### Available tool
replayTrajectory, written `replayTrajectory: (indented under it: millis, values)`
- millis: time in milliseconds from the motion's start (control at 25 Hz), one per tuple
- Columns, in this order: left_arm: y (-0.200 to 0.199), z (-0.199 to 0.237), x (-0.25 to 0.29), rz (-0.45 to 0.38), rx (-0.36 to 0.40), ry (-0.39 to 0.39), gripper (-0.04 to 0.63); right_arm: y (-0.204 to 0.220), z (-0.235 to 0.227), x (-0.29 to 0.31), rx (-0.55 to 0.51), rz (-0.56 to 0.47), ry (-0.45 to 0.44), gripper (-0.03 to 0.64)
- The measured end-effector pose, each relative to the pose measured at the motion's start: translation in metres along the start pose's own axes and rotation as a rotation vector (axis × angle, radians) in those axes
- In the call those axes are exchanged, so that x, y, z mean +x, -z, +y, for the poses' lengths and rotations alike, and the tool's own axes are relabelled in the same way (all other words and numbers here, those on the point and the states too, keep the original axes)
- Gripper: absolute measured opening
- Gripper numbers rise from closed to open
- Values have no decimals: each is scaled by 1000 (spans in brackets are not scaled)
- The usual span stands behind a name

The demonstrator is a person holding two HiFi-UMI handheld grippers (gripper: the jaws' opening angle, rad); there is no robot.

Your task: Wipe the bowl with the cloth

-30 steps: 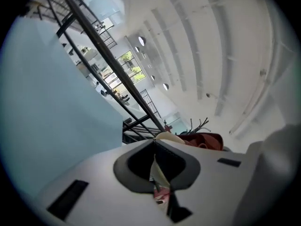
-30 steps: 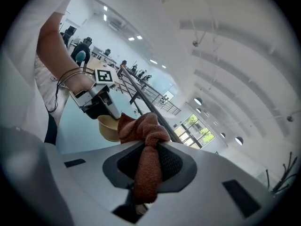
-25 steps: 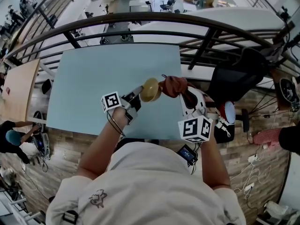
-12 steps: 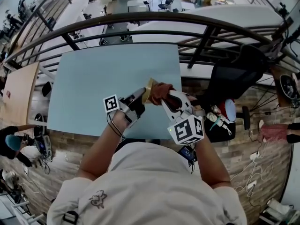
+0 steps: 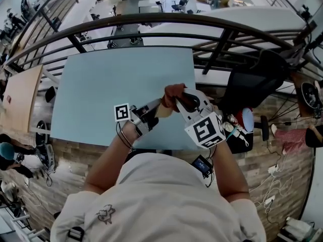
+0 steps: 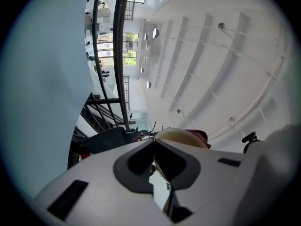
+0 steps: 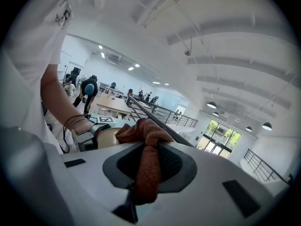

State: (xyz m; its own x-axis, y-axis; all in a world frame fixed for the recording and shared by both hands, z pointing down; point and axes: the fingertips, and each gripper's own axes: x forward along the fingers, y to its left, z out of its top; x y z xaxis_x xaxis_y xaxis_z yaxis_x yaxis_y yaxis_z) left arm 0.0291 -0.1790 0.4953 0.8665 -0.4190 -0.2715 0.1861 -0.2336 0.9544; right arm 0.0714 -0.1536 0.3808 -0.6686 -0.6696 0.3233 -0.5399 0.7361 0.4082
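Noted behind the work a dark metal railing [image 5: 151,19] of curved tubes, a flat matte pale blue-green table [image 5: 101,79], and a black chair [image 5: 252,84] on wood-plank floor to the right. Found the left gripper [image 5: 155,106] clenched tight on the rim of the bowl [image 5: 162,110], a smooth, glossy, cream-coloured round piece held in the air over the table's near right corner and tipped on edge toward the other tool. Found the right gripper [image 5: 182,101] clamped on the cloth [image 5: 173,91], a rust-red nubby towelling fabric, one strip pinched between the pads, the rest bunched into a soft knot beyond them, touching the bowl and hiding part of its side in the right gripper view
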Motion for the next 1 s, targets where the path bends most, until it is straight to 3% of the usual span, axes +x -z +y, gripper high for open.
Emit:
replayTrajectory:
  millis: [280,560,800,1000]
  values:
    - [11,-11,6,41,-12,79,17,24,-16,14,137,-22,-19,69]
    - [14,-25,13,57,-14,137,17,52,-12,23,383,-121,-119,69]
    - [5,-45,20,19,-14,197,17,61,13,35,385,-87,-165,69]
    - [-17,-49,28,-53,31,157,17,60,33,40,402,-90,-191,69]
